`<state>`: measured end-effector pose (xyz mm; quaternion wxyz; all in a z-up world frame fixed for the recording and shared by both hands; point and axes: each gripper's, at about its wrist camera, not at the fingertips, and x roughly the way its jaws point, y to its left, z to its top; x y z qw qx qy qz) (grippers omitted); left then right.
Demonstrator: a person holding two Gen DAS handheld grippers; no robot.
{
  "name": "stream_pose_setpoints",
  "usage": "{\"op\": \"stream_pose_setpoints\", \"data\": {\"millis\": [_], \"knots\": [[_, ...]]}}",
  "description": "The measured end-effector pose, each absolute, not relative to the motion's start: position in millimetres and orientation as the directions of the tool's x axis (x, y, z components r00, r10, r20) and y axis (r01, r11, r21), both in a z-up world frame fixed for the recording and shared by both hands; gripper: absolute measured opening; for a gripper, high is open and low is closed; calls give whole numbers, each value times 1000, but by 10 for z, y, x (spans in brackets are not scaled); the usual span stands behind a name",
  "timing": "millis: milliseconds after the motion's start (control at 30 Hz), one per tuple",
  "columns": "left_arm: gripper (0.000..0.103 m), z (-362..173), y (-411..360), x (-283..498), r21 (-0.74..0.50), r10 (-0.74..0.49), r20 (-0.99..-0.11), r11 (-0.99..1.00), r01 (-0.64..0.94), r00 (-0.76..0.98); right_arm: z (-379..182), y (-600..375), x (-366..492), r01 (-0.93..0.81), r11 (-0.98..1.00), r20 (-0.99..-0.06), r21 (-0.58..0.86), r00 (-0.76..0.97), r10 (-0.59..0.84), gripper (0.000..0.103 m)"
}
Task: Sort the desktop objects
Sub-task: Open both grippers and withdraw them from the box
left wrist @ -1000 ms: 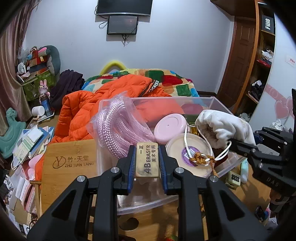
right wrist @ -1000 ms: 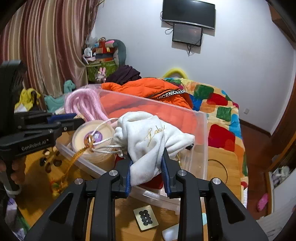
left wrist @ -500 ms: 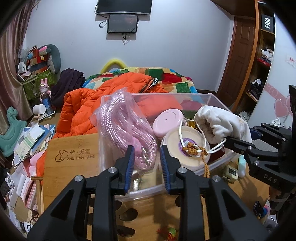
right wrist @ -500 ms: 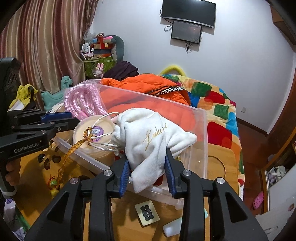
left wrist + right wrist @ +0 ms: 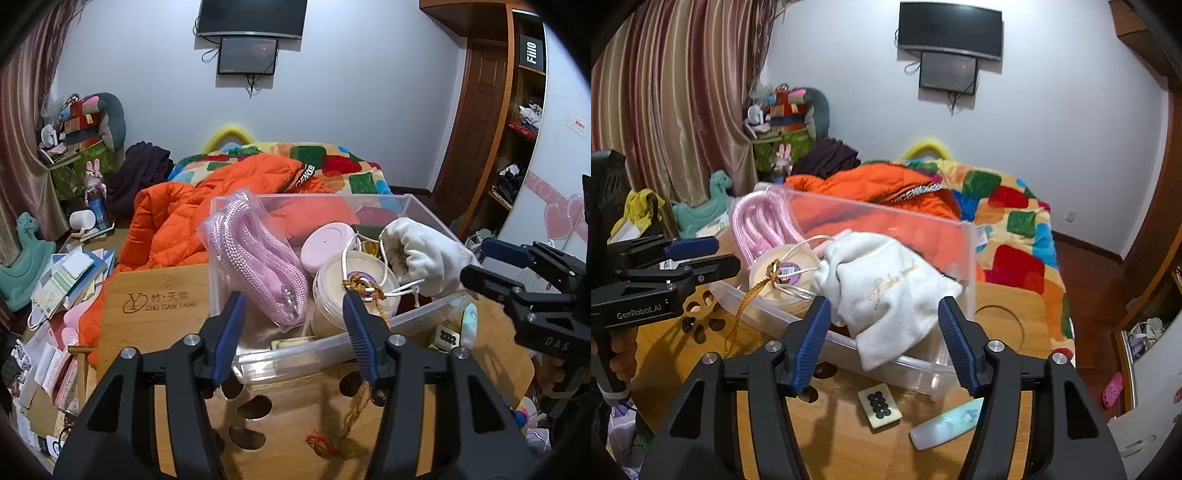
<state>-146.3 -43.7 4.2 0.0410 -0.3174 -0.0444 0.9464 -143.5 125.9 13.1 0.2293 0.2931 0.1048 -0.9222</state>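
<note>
Bamboo planks, smooth and pierced with oval cut-outs, make up the desk beneath both tools. We see our left gripper with its ribbed blue pads spreading apart and nothing between them; just beyond its tips stands the clear plastic bin, straight-walled and glossy. Inside, ahead and slightly left of that gripper, lies a coil of braided pink rope in a crinkly bag, and ahead to the right a round cream tub tied with white cord and a gold tassel, with a flat pink lid behind it. Our right gripper is also opening, its pads clear of the soft white drawstring pouch, which droops over the bin's near rim between them. Below its fingers a mahjong tile and a pale tube rest on the wood. Farther off, a puffy orange jacket lies against a patchwork quilt.
</note>
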Motion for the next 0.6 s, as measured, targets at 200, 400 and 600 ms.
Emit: {"op": "stream_pose_setpoints", "data": {"millis": [200,400,600], "knots": [[64,136,-444,-1294,-104,94,-573,-994,-42,-814,239,1494,-1294,436,-899,-543,-51,-767,-342,75],[70,131,-412,-1135,-83,81,-568,-996,-40,-819,236,1730,-1219,391,-919,-541,-46,-783,-306,75],[70,-18,-353,-1024,-90,85,-600,-995,-39,-796,78,1917,-1171,358,-933,-578,-36,-769,-273,75]]}}
